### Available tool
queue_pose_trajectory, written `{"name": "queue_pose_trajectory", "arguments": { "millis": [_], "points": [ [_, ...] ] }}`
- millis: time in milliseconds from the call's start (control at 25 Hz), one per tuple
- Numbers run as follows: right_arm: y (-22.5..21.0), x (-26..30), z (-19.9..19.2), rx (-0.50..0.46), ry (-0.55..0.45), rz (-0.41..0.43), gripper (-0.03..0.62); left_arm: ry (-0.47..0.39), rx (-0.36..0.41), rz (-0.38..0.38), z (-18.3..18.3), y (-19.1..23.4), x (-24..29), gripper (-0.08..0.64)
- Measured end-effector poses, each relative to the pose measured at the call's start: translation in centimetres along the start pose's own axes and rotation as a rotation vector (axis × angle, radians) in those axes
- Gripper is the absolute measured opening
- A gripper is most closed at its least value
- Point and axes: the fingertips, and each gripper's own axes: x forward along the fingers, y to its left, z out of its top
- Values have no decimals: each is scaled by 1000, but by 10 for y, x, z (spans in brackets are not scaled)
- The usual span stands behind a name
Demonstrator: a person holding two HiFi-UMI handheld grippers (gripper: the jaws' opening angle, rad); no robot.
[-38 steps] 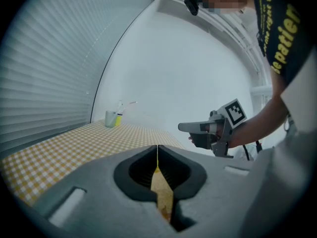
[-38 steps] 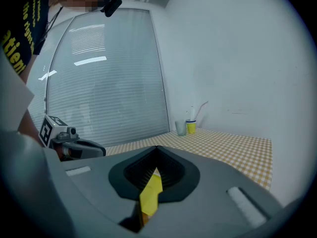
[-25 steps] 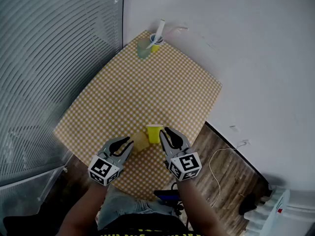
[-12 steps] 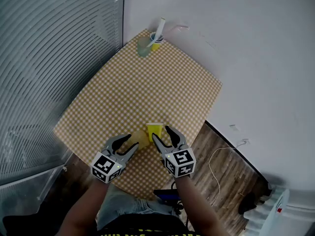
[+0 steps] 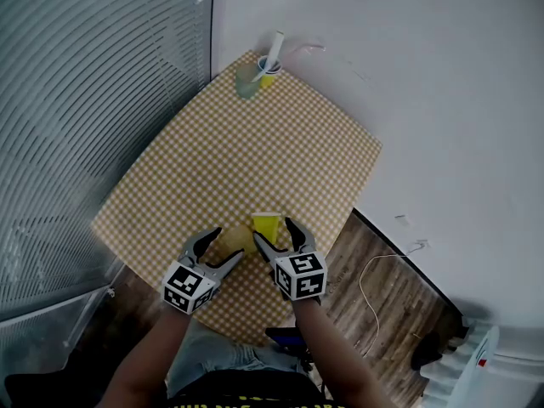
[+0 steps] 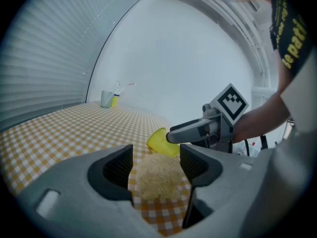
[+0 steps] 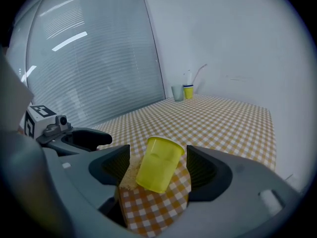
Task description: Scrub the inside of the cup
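Observation:
A yellow cup [image 5: 266, 226] sits tilted on the checked table [image 5: 255, 155] near its front edge, its rim pointing away from me. A tan sponge [image 5: 235, 239] lies right beside it on the left. My right gripper [image 5: 276, 233] has the cup [image 7: 158, 163] between its jaws, which are opening and stand clear of its sides. My left gripper [image 5: 215, 246] is also opening, with the sponge [image 6: 158, 175] lying on the cloth between its jaws and not pressed. The right gripper's finger [image 6: 190, 130] shows just past the cup [image 6: 162, 142].
At the table's far corner stand a pale green cup [image 5: 247, 82] and a small yellow cup [image 5: 270, 73] with a white stick in it. Blinds run along the left and a white wall along the back. Wooden floor with a cable [image 5: 374, 283] lies to the right.
Both grippers' jaws have spread wider. The two grippers have drawn a little closer together around the cup and sponge, which stay on the table.

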Motion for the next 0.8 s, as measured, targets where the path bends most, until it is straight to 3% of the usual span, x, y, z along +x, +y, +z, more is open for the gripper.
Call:
{"name": "queue_pose_trajectory", "arguments": {
  "millis": [200,480,800],
  "points": [
    [-4,7,-7,36,38,-8,362,49,-34,5,-12,4,10,354],
    [-5,15,-14,68,78,-15,362,99,-55,9,-25,4,17,390],
    [-8,24,-18,126,111,-28,351,170,-7,-21,-34,-1,21,391]
  ]
}}
